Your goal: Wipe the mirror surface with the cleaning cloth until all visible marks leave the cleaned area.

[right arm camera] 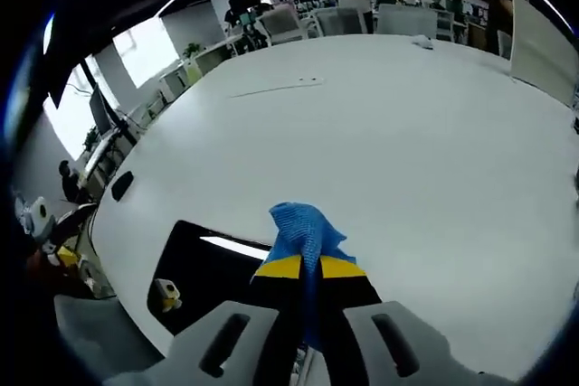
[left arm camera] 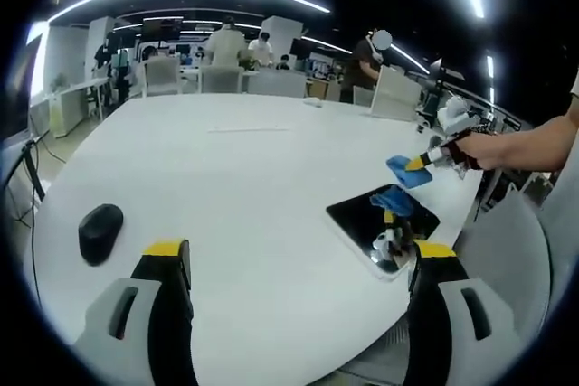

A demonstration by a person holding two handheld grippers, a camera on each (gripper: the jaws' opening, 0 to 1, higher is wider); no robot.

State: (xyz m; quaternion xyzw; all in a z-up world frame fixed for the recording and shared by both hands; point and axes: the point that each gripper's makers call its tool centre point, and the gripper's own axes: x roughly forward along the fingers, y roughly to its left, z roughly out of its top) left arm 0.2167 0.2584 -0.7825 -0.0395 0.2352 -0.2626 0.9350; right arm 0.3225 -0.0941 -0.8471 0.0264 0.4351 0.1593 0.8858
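While the right tongs (right arm camera: 303, 270) are closed on the blue cleaning cloth (right arm camera: 305, 230), pinching it between their yellow-tipped jaws, the cloth hangs above the near edge of the mirror (right arm camera: 208, 264). The mirror lies flat on the white table (right arm camera: 380, 133), a dark rectangle that reflects a ceiling light strip. In the left gripper view the same mirror (left arm camera: 380, 221) sits near the table's edge on the right, and the right tongs (left arm camera: 422, 162) come in from the right in a person's hand (left arm camera: 484, 149), holding the cloth (left arm camera: 407, 172) just above the mirror's far end; its blue reflection shows in the glass. The left tongs (left arm camera: 303, 264) are spread wide open and hold nothing, poised over the bare table (left arm camera: 244, 178). A black computer mouse (left arm camera: 99, 230) rests on the table beside the left jaw. People stand at desks far behind.
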